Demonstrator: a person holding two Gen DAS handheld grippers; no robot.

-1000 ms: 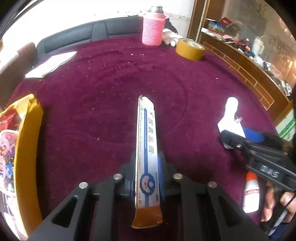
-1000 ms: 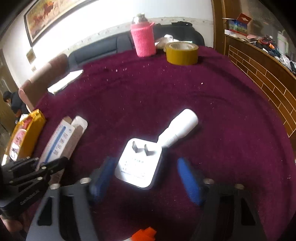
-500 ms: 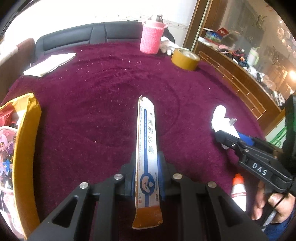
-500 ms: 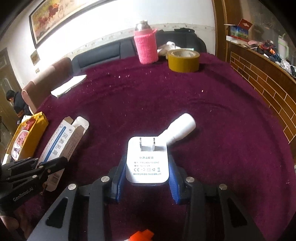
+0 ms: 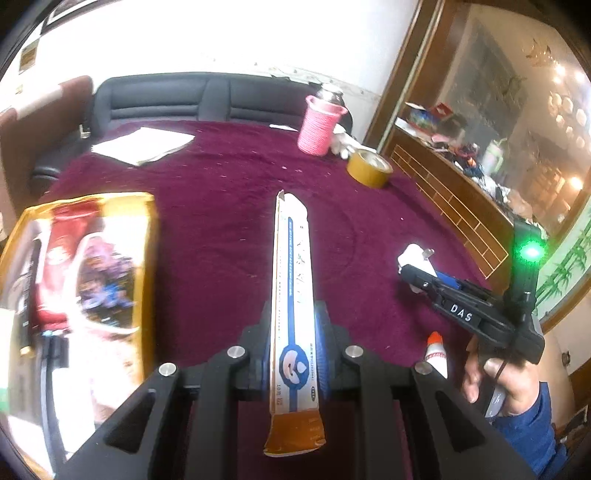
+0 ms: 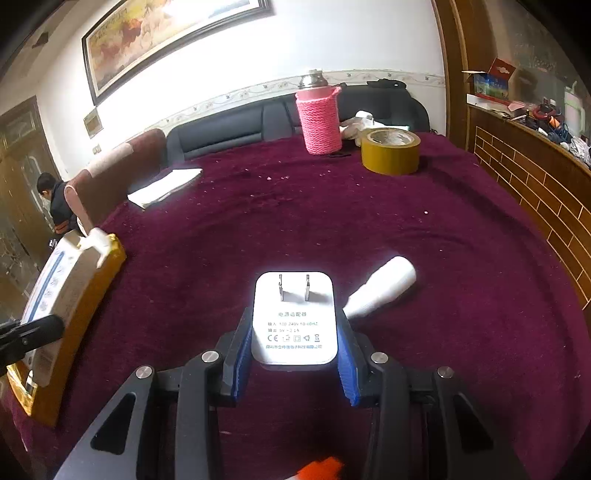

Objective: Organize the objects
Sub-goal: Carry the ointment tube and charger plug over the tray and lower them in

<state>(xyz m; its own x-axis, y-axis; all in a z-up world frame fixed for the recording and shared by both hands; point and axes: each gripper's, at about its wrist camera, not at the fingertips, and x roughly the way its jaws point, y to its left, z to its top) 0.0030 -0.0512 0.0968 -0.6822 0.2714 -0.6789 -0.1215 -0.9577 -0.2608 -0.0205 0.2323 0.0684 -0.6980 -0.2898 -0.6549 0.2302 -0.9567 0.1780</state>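
White square power adapter (image 6: 294,325), prongs forward, sits clamped in the right gripper (image 6: 293,354) just above the maroon tablecloth (image 6: 295,221); the left gripper (image 5: 293,354) pinches a long white-and-blue carton (image 5: 293,295). Keep both grips firm; carry level toward the yellow bag (image 5: 88,280).

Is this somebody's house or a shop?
Probably a house, a living or dining room. A black sofa stands behind a round table with a dark red cloth, a framed painting hangs on the wall, and a cluttered wooden counter runs along one side.
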